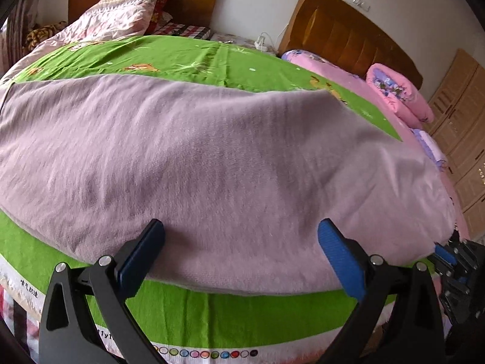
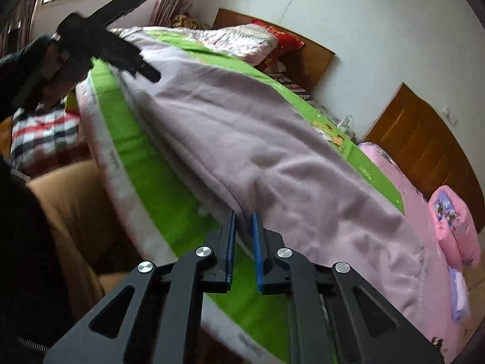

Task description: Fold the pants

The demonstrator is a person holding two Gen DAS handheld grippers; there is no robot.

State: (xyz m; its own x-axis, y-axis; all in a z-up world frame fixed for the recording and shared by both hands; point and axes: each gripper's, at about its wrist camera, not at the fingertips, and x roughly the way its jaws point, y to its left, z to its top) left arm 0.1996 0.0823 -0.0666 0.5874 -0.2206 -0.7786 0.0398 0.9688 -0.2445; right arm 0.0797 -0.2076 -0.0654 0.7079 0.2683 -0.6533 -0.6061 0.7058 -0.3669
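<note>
Jaws: left gripper (image 1: 241,236) wide open, empty, over pants (image 1: 212,163); right gripper (image 2: 243,221) pinched on their near edge. Pants span bed (image 1: 182,57), nine to three o'clock. One-sided lift could skew the fold.

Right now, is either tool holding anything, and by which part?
The right tool is shut on the near edge of the mauve pants. The left tool is open over the pants and holds nothing.

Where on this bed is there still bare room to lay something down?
Bare green sheet lies between the lilac pants and the pillows, and a strip runs along the near edge. The right end is crowded with pink bedding.
</note>
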